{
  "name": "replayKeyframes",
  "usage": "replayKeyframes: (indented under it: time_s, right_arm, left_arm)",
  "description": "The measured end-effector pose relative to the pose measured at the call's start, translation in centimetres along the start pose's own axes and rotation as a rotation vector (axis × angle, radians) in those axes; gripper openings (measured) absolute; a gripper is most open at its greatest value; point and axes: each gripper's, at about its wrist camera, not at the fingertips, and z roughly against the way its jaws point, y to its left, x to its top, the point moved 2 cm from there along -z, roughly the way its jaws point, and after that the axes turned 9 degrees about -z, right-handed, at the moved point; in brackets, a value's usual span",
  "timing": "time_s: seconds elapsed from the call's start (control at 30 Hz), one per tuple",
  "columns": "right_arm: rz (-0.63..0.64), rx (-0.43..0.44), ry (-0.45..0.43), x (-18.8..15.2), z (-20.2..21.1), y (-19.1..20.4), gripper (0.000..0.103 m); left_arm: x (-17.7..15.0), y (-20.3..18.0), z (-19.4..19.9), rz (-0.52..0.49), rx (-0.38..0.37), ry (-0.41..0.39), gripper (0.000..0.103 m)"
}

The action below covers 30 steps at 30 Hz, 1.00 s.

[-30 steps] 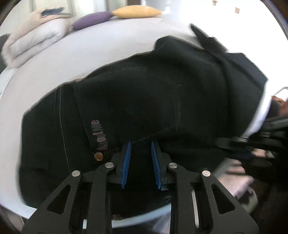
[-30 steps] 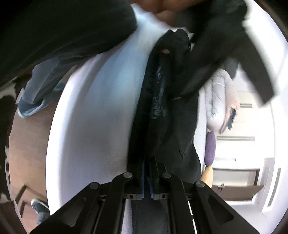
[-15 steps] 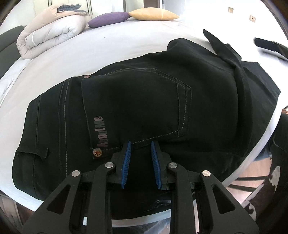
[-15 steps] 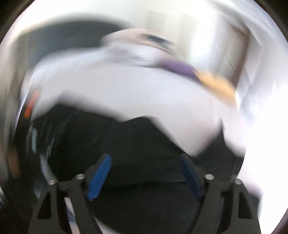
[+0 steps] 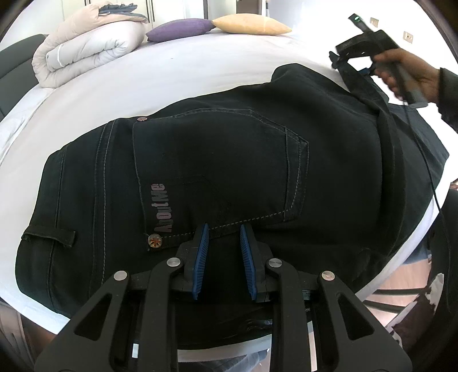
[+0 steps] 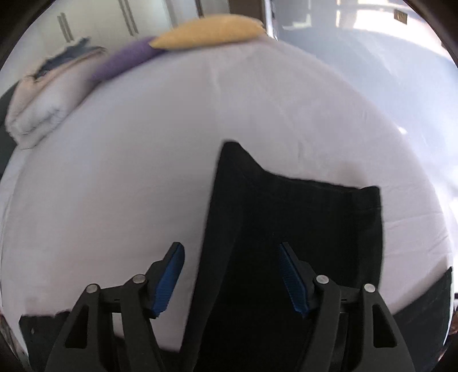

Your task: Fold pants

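Black jeans [image 5: 229, 160] lie folded on the white bed [image 5: 177, 74], back pocket with "AboutMe" print facing up. My left gripper [image 5: 223, 233] hovers over the near edge of the pocket, jaws a small way apart, holding nothing. My right gripper [image 6: 230, 251] is wide open above a black leg end [image 6: 300, 217] that lies flat on the sheet. The right gripper also shows in the left wrist view [image 5: 340, 61], held by a hand at the far right of the jeans.
A rolled white and beige duvet [image 5: 86, 48] sits at the far left of the bed. A purple pillow [image 5: 180, 28] and a yellow pillow [image 5: 252, 25] lie at the far end. The bed's near edge and wooden floor [image 5: 400, 286] are at the lower right.
My right gripper let go of the jeans leg, opened wide and swung up over the bed. The jeans settled flat. My left gripper stayed in place.
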Motion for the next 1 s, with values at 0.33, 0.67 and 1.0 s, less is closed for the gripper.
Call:
replayKeyframes:
  time_s: [0.33,0.67,1.0]
  right_arm:
    - [-0.125,0.221,-0.177,-0.4,9.6,-7.9,0.003]
    - [-0.654,0.291,-0.208,-15.3,14.8,-31.1,0.004]
    - [-0.791,0.493,-0.258,-18.1,13.9,-31.8,0.07]
  left_arm:
    - [0.1,0.2,0.0,0.001,0.001,0.002,0.022]
    - [0.6,0.8,-0.2,0.027,-0.012,0.017,0.022]
    - [1.1,1.1,-0.3,0.061,-0.003,0.043,0.023]
